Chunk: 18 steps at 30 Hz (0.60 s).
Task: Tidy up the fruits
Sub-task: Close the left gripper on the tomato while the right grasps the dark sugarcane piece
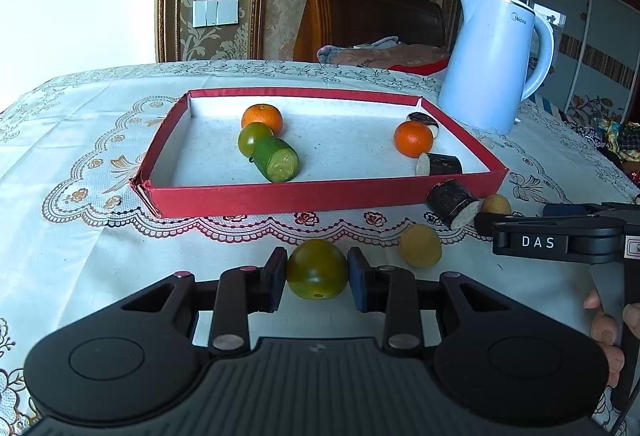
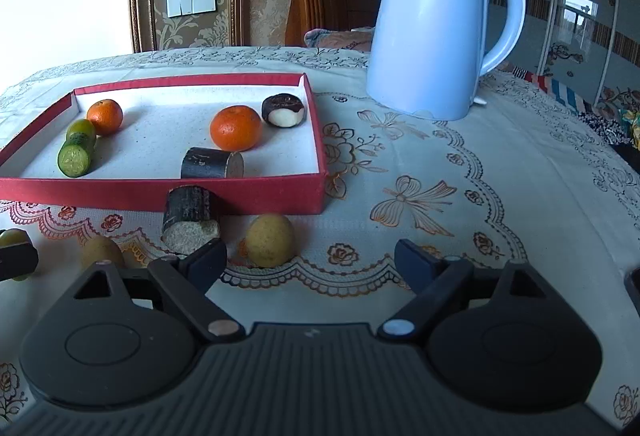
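Left claw (image 1: 317, 272) pinches green tomato (image 1: 316, 269) just above worktop (image 1: 100, 268), off red tray's (image 1: 320, 196) near wall. Judgement: lift clear of that wall, set down on bare tray floor. Right claw (image 2: 310, 262) spread, empty; yellow fruit (image 2: 270, 240) between its tips, untouched, near the tray's near right corner.

A shallow tray (image 1: 320, 196) sits on a cloth-covered table (image 1: 80, 140). Inside it, two citrus fruits (image 1: 262, 119), a round fruit (image 1: 253, 138) and cut pieces (image 1: 278, 159) lie scattered. A kettle (image 1: 488, 64) stands behind the tray's right corner. In front of the tray lie a cut stalk piece (image 2: 188, 220) and two small fruits (image 2: 270, 240).
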Each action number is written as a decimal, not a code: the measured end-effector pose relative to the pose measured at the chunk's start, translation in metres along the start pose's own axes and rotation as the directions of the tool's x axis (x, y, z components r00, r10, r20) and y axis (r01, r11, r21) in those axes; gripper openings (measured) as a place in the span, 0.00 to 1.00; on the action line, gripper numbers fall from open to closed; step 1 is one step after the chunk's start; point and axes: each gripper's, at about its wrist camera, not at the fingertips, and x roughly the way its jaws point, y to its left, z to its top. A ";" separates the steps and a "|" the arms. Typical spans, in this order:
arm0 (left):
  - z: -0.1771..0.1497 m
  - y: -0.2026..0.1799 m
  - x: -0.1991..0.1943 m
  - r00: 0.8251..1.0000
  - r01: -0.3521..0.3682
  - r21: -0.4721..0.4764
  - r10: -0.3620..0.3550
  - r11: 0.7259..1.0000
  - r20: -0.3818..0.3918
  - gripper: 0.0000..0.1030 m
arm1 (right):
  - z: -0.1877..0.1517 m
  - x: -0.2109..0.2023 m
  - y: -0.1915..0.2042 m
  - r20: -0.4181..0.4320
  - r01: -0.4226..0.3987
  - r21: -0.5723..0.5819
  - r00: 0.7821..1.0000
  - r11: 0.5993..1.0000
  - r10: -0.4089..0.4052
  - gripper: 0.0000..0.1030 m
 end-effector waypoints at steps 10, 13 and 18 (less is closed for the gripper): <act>0.000 0.000 0.002 1.000 -0.001 -0.009 0.001 1.000 -0.012 0.31 | 0.000 0.000 0.001 0.002 -0.035 -0.011 0.999 0.999 0.035 0.62; 0.000 0.001 0.003 1.000 0.001 -0.014 -0.001 1.000 -0.012 0.31 | -0.001 -0.001 0.004 0.007 -0.055 -0.026 0.998 0.998 0.056 0.52; 0.000 0.002 0.003 1.000 0.003 -0.021 -0.003 1.000 -0.014 0.31 | -0.001 -0.002 0.006 0.012 -0.088 -0.041 0.996 0.995 0.088 0.36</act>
